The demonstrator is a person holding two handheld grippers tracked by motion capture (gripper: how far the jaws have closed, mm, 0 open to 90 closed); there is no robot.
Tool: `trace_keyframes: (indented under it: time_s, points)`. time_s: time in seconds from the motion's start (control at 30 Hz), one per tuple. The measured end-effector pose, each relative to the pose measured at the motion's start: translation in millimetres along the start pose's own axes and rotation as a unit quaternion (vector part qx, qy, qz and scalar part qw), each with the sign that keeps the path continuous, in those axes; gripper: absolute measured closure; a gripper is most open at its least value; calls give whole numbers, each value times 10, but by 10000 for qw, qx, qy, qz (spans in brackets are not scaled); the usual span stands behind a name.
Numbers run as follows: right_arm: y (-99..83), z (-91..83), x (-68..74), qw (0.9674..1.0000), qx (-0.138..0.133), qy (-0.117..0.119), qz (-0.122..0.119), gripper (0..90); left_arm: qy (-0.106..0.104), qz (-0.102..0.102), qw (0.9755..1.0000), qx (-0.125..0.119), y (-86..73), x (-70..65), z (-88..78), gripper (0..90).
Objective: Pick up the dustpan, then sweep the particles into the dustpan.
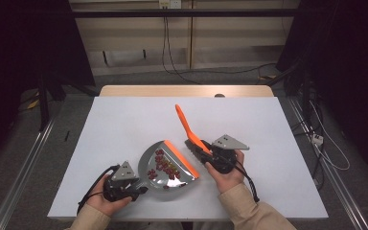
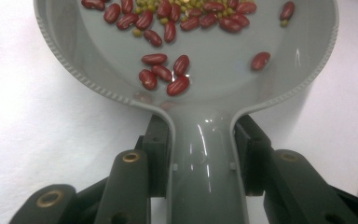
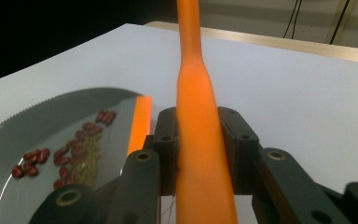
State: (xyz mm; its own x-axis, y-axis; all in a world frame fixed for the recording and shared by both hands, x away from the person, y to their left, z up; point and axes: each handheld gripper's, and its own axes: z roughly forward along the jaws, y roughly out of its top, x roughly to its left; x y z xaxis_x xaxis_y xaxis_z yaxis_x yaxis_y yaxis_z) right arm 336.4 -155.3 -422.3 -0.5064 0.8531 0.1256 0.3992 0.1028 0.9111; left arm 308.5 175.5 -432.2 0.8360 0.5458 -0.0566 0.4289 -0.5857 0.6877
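A grey dustpan [image 1: 147, 157] with an orange front lip [image 1: 182, 159] lies on the white table, near the front edge. Several red beans [image 1: 162, 165] and small green ones lie in it. My left gripper [image 1: 138, 189] is shut on the dustpan's handle [image 2: 207, 158], with both pads pressed to its sides. Up close the red beans [image 2: 163, 74] are scattered over the pan floor. Just right of the lip, my right gripper [image 1: 206, 152] is shut on the orange brush handle [image 1: 186, 123], which points up and away. That handle [image 3: 198, 116] runs between its jaws.
The white table [image 1: 124, 120] spreads wide to the left, right and far side of the dustpan. Behind it is a wooden edge [image 1: 187, 90]. Cables [image 1: 172, 57] trail over the floor beyond, and metal rails run along both sides.
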Motion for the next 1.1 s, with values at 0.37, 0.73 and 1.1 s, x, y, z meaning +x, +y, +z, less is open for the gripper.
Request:
trace_keyframes:
  time_s: [0.37,0.73,1.1]
  points:
    - [18,-68,-105,10000,-34,-40,39,711,353,-360,9981,-341,50,113,-50,633]
    - [31,-113,-185,9999,-55,-37,85,711,658,-698,9943,-458,50,260,-90,633]
    - [32,-182,-317,9998,-52,-144,130,710,974,-1048,9886,-471,10,405,-101,632]
